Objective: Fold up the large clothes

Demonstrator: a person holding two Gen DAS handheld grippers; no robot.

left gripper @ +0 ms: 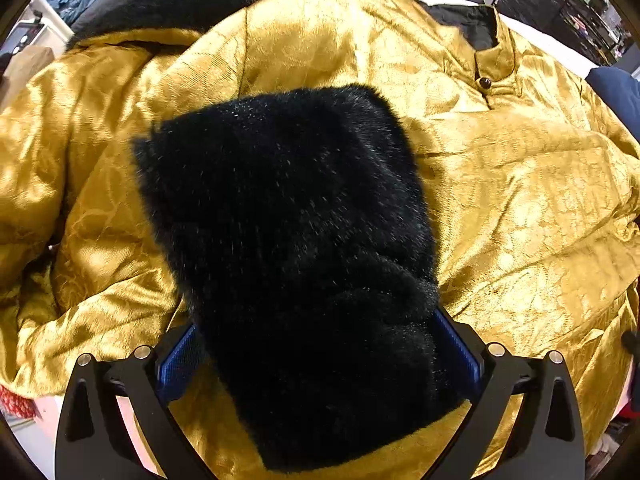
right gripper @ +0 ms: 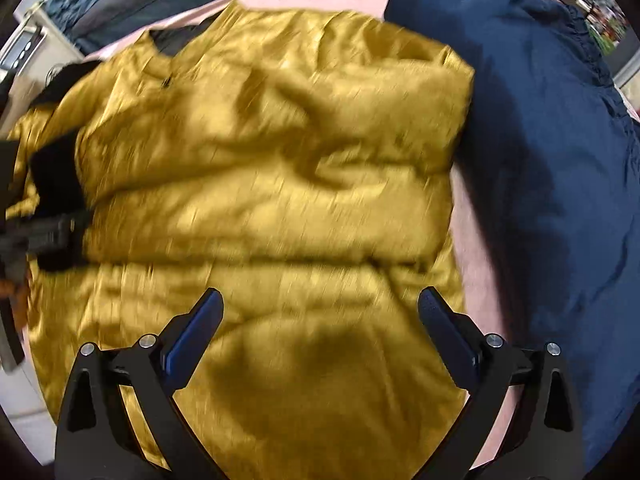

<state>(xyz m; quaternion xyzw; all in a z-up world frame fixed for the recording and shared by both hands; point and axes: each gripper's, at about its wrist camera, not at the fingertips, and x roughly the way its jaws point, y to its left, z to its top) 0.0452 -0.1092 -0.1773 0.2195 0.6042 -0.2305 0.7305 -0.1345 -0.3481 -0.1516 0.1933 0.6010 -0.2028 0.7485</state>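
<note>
A shiny gold jacket (left gripper: 500,200) with a stand-up collar and black button (left gripper: 485,82) lies spread over a pink surface. Its sleeve ends in a thick black fur cuff (left gripper: 288,220), which hangs close to the left wrist camera. My left gripper (left gripper: 316,320) is shut on this cuff, and the fur fills the gap between both blue pads. In the blurred right wrist view my right gripper (right gripper: 320,292) stands open above the gold jacket (right gripper: 280,160), with nothing between its fingers. The cuff (right gripper: 56,184) shows at that view's left edge.
A navy garment (right gripper: 540,140) lies heaped right of the jacket, on the pink surface (right gripper: 476,260). Another black fur part (left gripper: 172,4) sits at the jacket's far left. Blue and grey clothes (right gripper: 140,0) are piled behind. A dark wire rack (left gripper: 560,12) stands at the far right.
</note>
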